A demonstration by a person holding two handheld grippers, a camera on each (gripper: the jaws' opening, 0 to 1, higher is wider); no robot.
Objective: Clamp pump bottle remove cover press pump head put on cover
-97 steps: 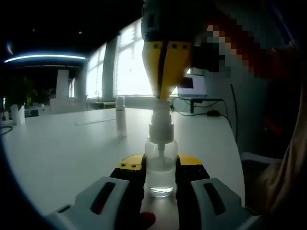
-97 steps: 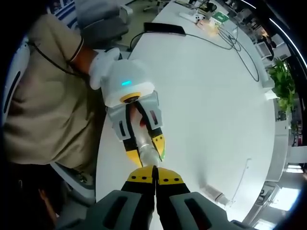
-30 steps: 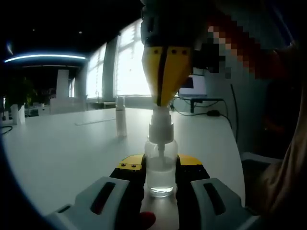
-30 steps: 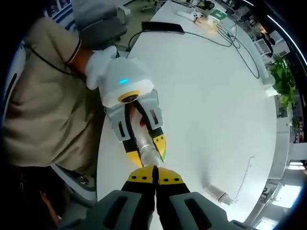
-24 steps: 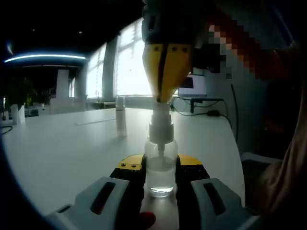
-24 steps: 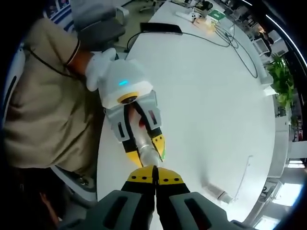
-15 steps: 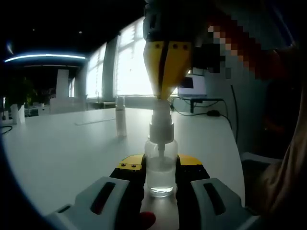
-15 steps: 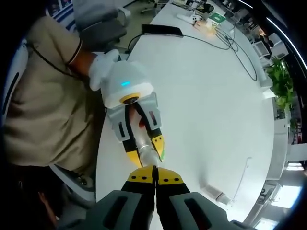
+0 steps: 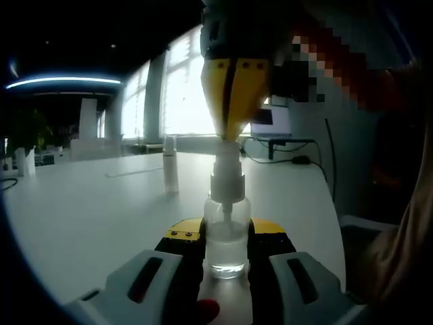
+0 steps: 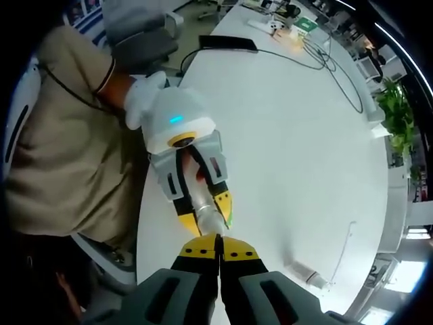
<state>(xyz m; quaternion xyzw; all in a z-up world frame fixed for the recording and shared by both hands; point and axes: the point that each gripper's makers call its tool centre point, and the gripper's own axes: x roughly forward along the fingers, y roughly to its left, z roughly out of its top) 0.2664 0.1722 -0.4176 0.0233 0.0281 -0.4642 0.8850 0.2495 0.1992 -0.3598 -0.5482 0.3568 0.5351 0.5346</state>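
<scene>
1. Your left gripper (image 9: 226, 247) has its fingers clamped on the clear pump bottle (image 9: 226, 237), which stands upright on the white tabletop (image 9: 101, 203) near its edge.
2. Your right gripper (image 9: 230, 132) comes down from above with its yellow fingers pressed together, their tips resting on the pump head (image 9: 226, 159).
3. In the right gripper view, those closed fingers (image 10: 203, 250) sit right over the bottle's top, with the left gripper (image 10: 203, 210) holding the bottle from the side.
4. The cover (image 9: 170, 164), a clear tube, stands upright on the tabletop well apart from the bottle; in the right gripper view it shows at (image 10: 304, 275).
</scene>
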